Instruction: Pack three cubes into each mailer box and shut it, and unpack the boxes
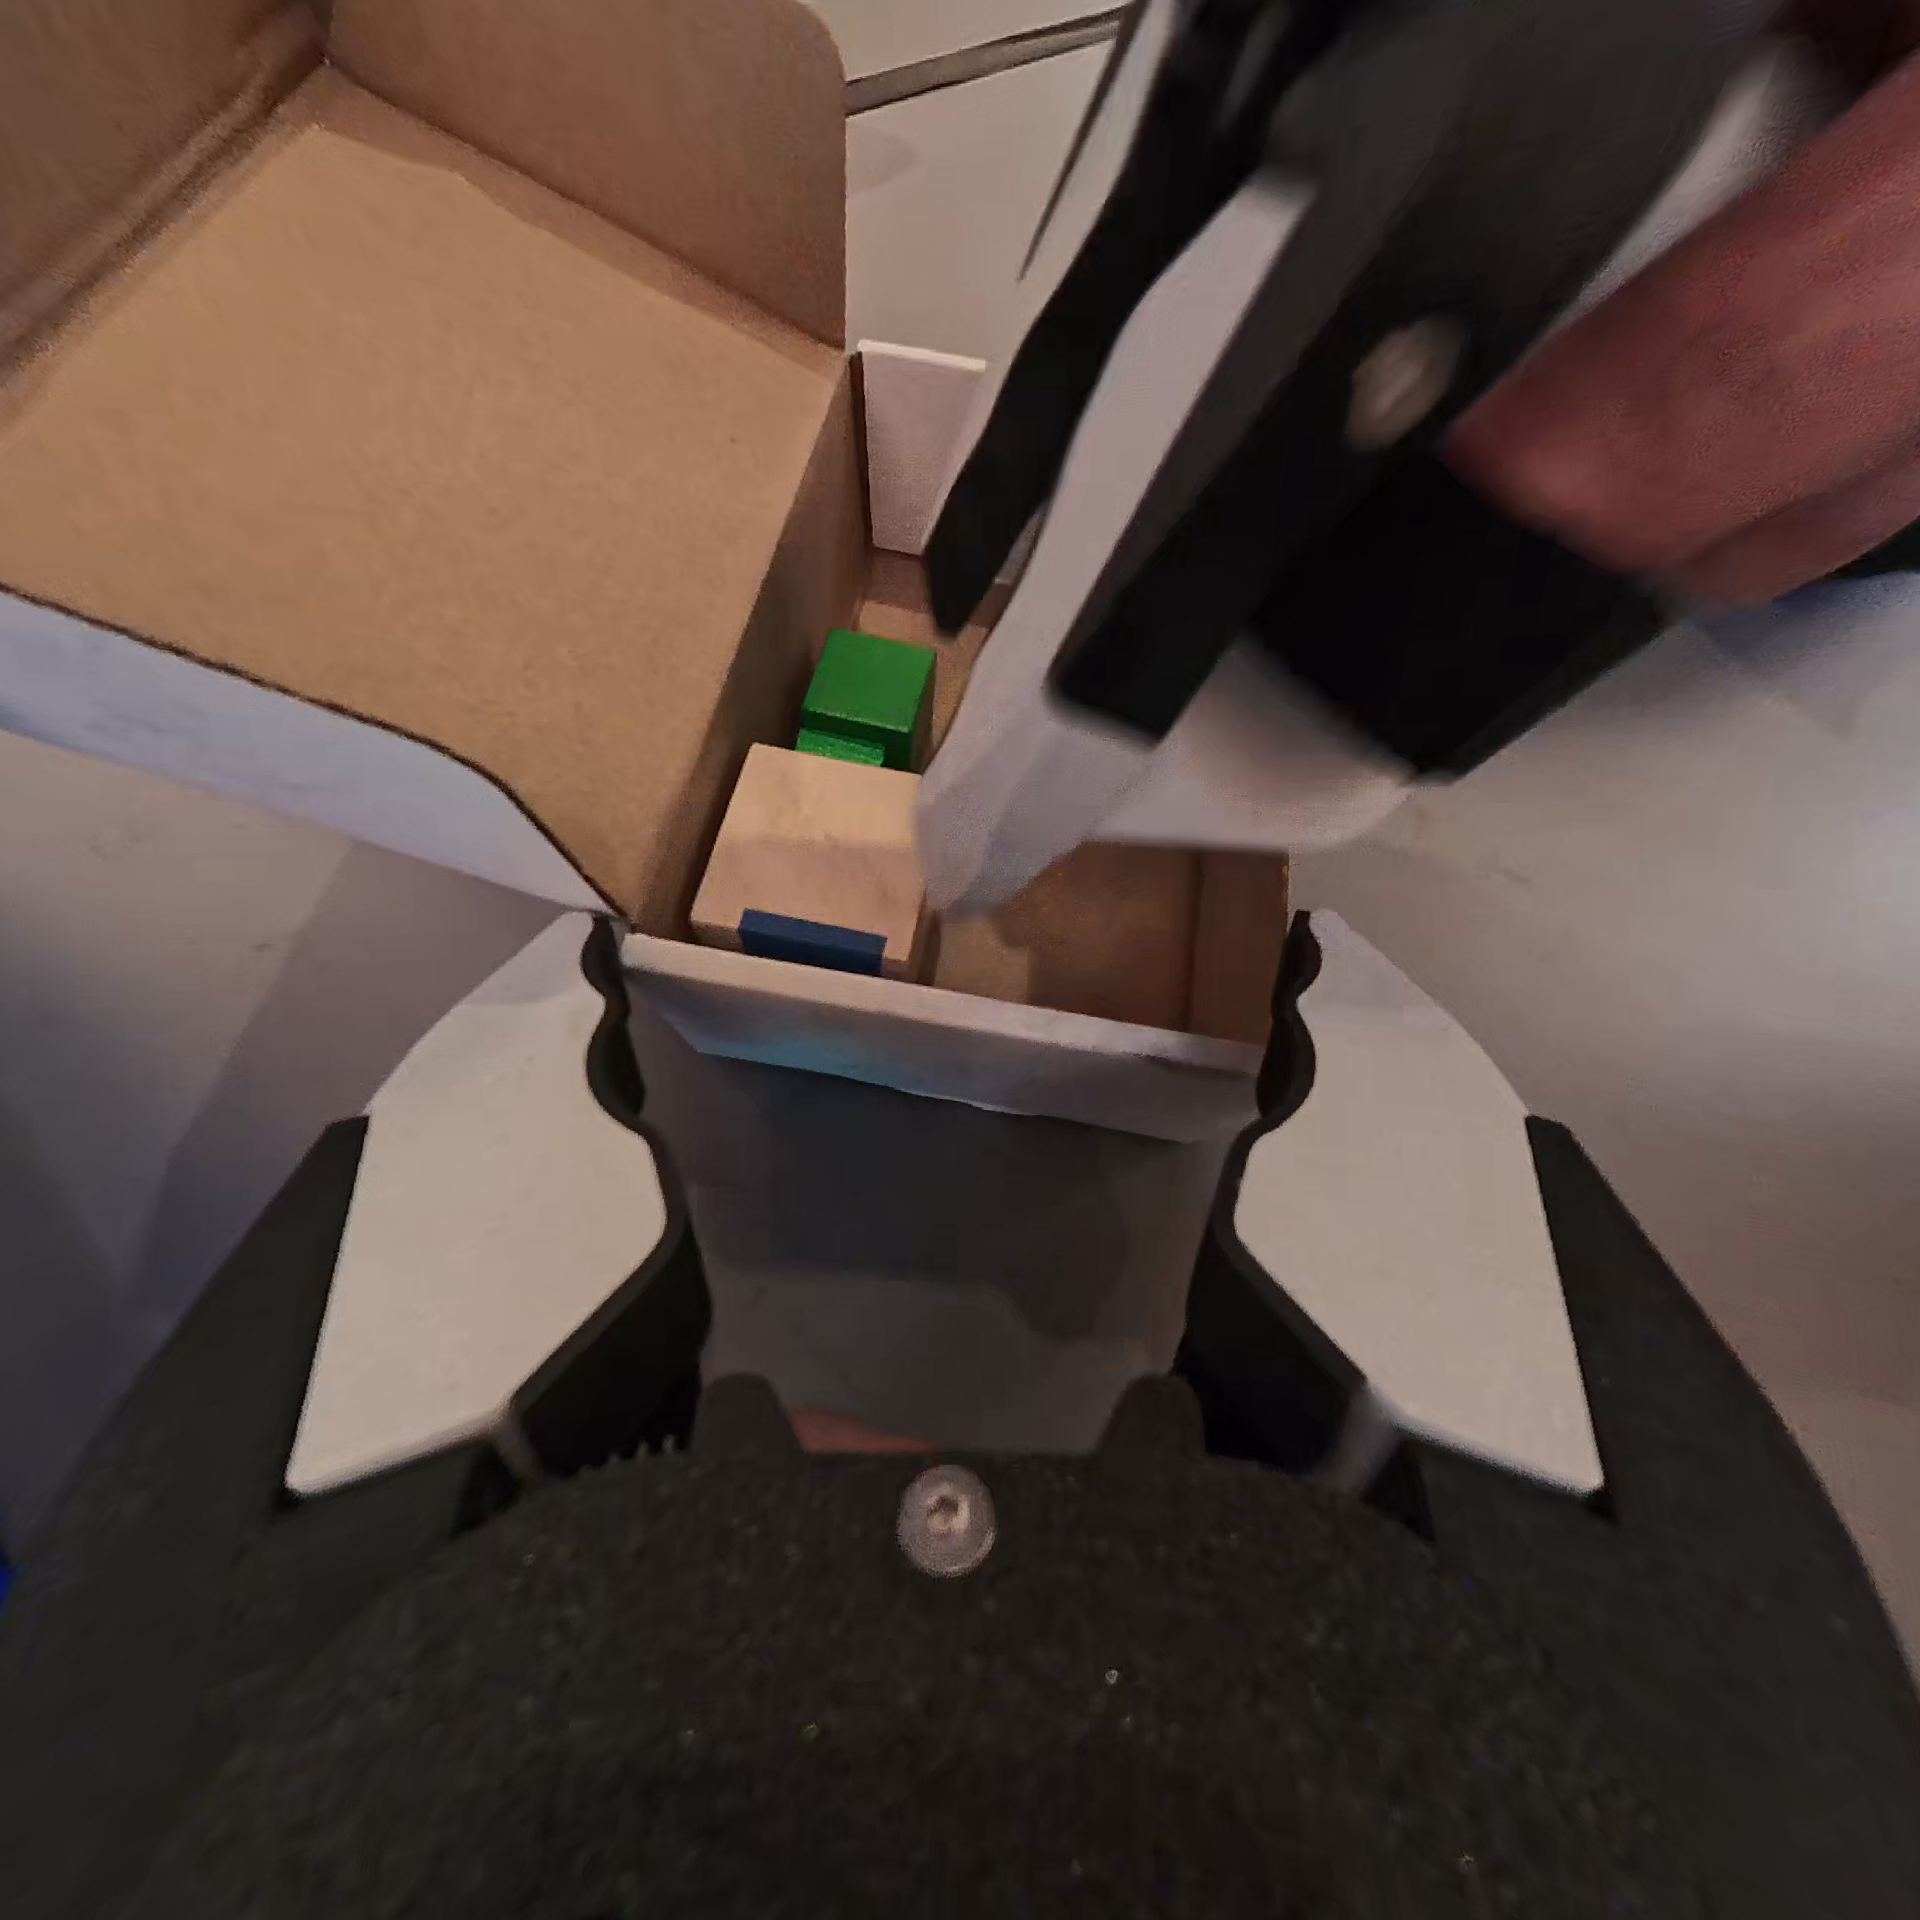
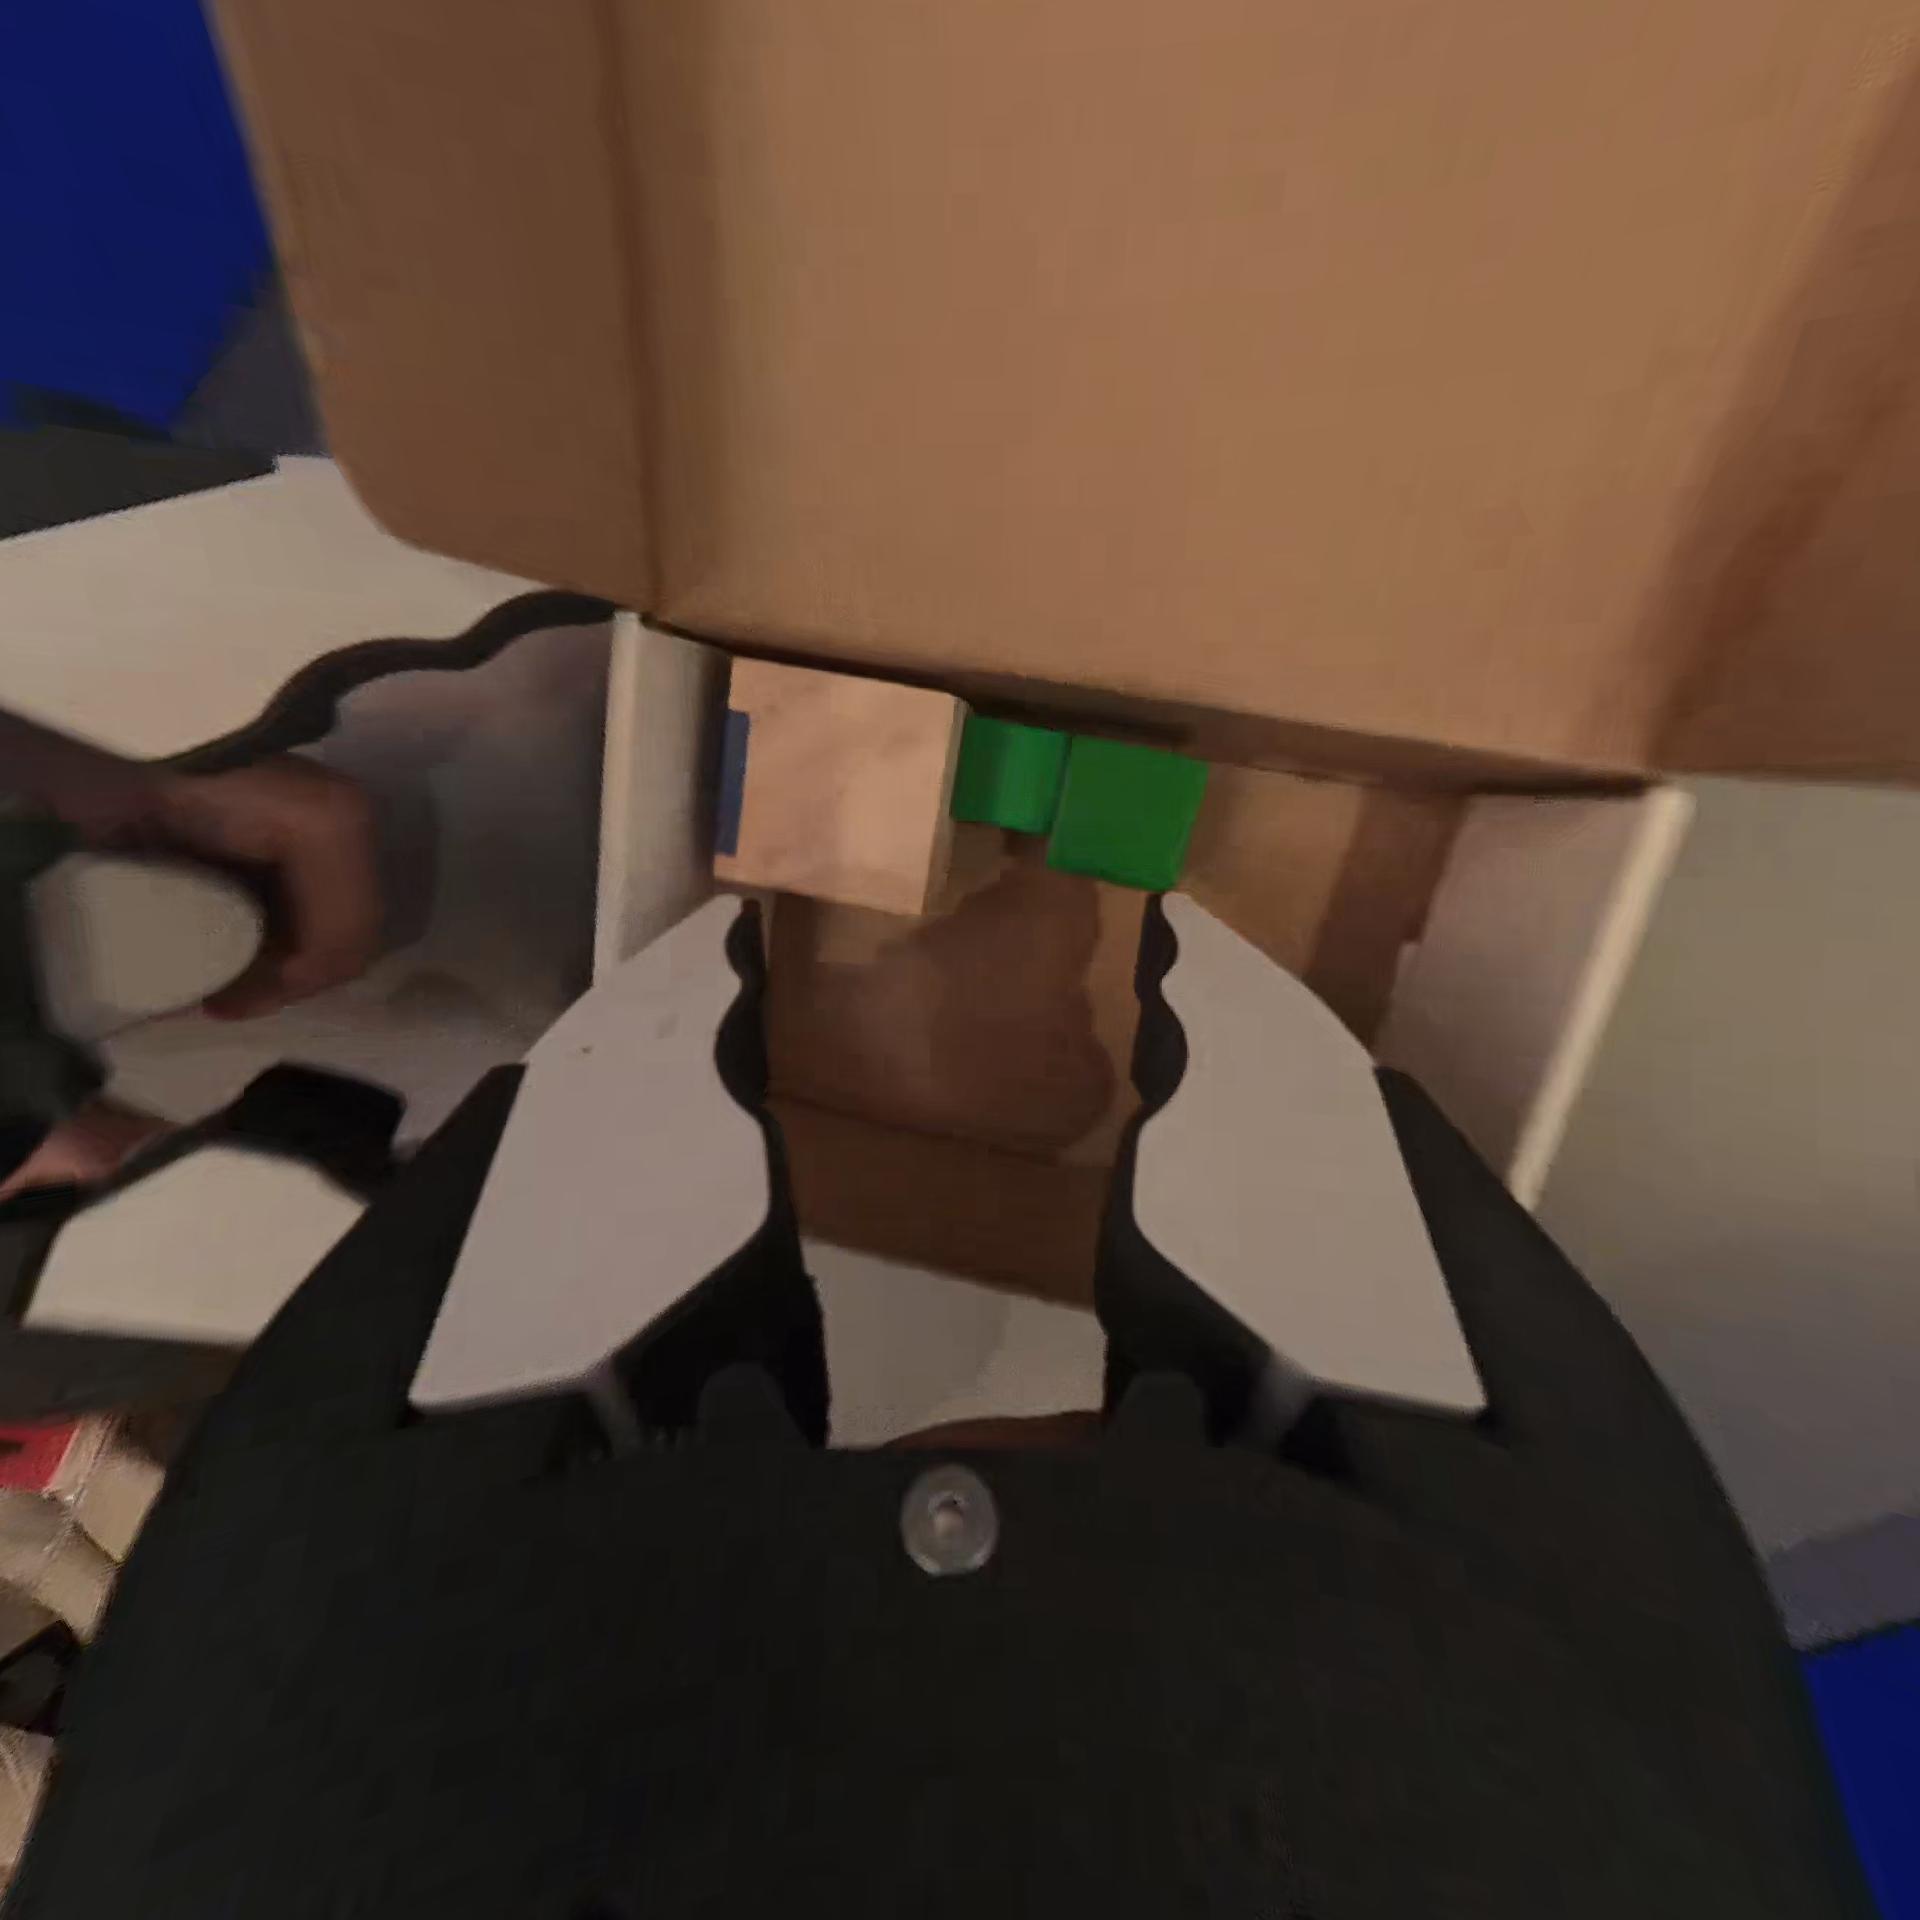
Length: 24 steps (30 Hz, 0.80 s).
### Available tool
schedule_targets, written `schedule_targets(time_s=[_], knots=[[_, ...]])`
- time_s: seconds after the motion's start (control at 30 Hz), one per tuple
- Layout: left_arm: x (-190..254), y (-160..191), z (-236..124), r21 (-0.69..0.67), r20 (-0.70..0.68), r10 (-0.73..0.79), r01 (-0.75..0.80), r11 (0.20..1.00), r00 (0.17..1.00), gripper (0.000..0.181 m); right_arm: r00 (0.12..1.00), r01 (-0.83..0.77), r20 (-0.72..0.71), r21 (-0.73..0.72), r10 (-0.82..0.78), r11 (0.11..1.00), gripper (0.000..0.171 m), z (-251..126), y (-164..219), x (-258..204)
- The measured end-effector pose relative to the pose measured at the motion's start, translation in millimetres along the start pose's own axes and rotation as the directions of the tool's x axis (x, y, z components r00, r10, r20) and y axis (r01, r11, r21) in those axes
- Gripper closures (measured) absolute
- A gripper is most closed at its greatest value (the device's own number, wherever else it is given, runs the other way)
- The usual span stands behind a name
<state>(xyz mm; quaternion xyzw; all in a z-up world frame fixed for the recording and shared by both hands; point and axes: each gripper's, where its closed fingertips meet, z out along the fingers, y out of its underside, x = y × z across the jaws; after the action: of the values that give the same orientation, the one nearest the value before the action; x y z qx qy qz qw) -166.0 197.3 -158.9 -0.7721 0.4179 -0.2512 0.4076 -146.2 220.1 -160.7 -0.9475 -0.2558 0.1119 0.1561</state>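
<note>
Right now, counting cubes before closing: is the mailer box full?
Not full. Mailer box holds wooden cube and green cube; floor beside them bare.

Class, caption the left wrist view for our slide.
Left tongs grip open box; right tongs reach in beside wooden cube.

Soft, dim indoor light, warm on the cardboard. My right hand-held gripper (image 1: pixel 977 831) smears with motion blur in the left wrist view. The right wrist view is soft all over, the box lid (image 2: pixel 1143 312) blurred. Wide-angle bending curves both frames' edges. My left hand-held gripper (image 1: pixel 940 997) shades the box wall.
</note>
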Motion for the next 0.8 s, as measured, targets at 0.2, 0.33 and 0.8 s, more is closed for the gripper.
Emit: schedule_targets(time_s=[0.2,0.33,0.8], knots=[[-3.9,0.8,-0.2,0.004,-0.003,-0.016,0.016,1.000,1.000,0.066,1.000,0.028,-0.013,-0.042,-0.028,0.999,0.102,8.3,-9.1,-9.6],[-3.7,0.9,0.8,0.005,-0.010,-0.024,0.024,1.000,1.000,0.066,1.000,0.005,-0.016,-0.002,-0.005,1.000,0.106,-1.8,-17.0,-9.8],[-3.3,2.1,3.0,-0.005,-0.027,-0.054,0.054,0.999,0.998,0.066,0.999,-0.013,-0.047,-0.021,0.012,1.000,0.109,9.8,-13.4,1.5]])
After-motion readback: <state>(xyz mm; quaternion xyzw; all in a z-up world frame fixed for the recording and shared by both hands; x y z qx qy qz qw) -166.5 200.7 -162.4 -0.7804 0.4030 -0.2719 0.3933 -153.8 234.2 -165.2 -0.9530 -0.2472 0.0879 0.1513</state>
